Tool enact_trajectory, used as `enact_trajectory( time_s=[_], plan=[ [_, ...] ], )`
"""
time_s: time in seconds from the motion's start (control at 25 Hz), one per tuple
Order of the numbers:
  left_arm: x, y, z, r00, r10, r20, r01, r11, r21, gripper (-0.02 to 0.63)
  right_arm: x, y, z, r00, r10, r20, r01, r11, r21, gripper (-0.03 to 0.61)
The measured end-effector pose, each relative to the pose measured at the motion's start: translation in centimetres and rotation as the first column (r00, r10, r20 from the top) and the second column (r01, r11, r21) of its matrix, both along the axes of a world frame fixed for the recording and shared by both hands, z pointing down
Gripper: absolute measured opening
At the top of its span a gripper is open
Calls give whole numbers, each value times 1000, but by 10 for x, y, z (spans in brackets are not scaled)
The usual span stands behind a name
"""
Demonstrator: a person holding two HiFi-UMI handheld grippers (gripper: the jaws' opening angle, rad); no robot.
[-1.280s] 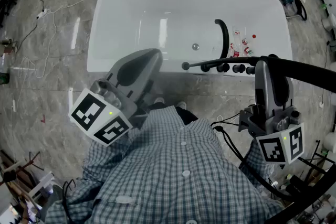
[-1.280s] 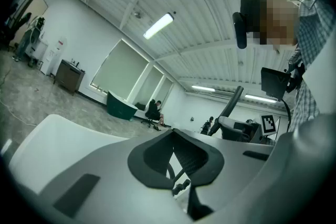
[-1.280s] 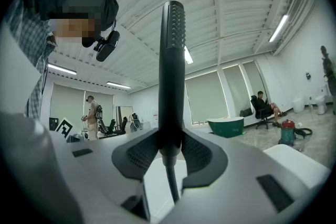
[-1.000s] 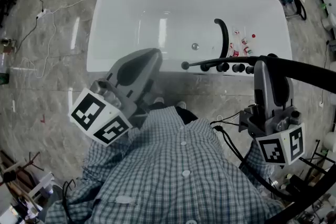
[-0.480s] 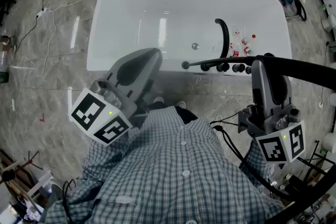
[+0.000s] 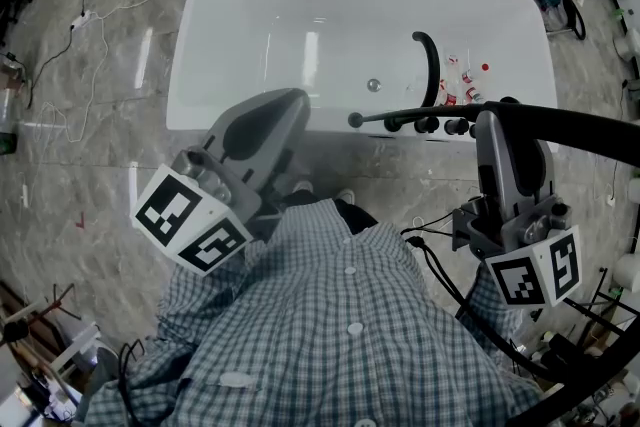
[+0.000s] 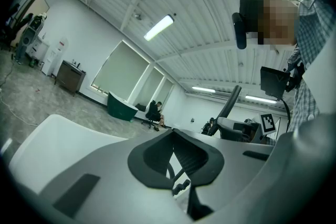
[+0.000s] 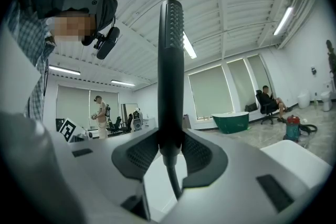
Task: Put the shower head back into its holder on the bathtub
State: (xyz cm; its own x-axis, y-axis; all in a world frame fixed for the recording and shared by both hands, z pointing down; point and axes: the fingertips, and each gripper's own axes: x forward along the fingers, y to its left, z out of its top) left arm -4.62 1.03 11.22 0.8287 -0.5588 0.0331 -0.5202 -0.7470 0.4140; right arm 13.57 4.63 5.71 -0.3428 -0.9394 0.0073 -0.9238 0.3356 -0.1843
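my left gripper (image 6: 290, 105) hangs at the left, nose pointed toward the near wall of the bathtub (image 6: 330, 5). the left gripper view shows its dark pads (image 7: 149, 157) meeting at the tips with nothing caught between them, so it is closed and empty. i read it as parked out of the way, since this looks like one-handed work.

further right, at the tub's near rim, stands the black curved spout (image 6: 428, 65), and in front of it a row of black tap knobs (image 6: 430, 127). i expect the holder is somewhere in that cluster, but i cannot pick out which fitting it is from here. a few small red-and-white items (image 6: 465, 85) lie just beside the spout.

at the right, my right gripper (image 6: 500, 125) is clamped on the shower head (image 6: 580, 127). it lies crosswise above the knobs, its thick end running off to the right and a thin black length reaching left along the rim. in the right gripper view the shower head (image 8: 171, 60) stands straight up between the ribbed pads, gripped low near its neck, nozzle face on top and a thin tail dropping below. a grip that low leaves the tail free to feed into a socket, i'd judge. the head is not seated yet. next i'd line that lower end up over the holder and ease it in without knocking the knobs.
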Motion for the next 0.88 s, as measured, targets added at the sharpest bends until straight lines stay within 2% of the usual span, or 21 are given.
enact_trajectory(
  time_s=[0.88],
  plan=[
    [0, 6, 5, 1000, 3, 15, -2, 1000, -27, 9, -6, -2, 19, 1000, -8, 0, 8, 998, -65, 132]
  ],
)
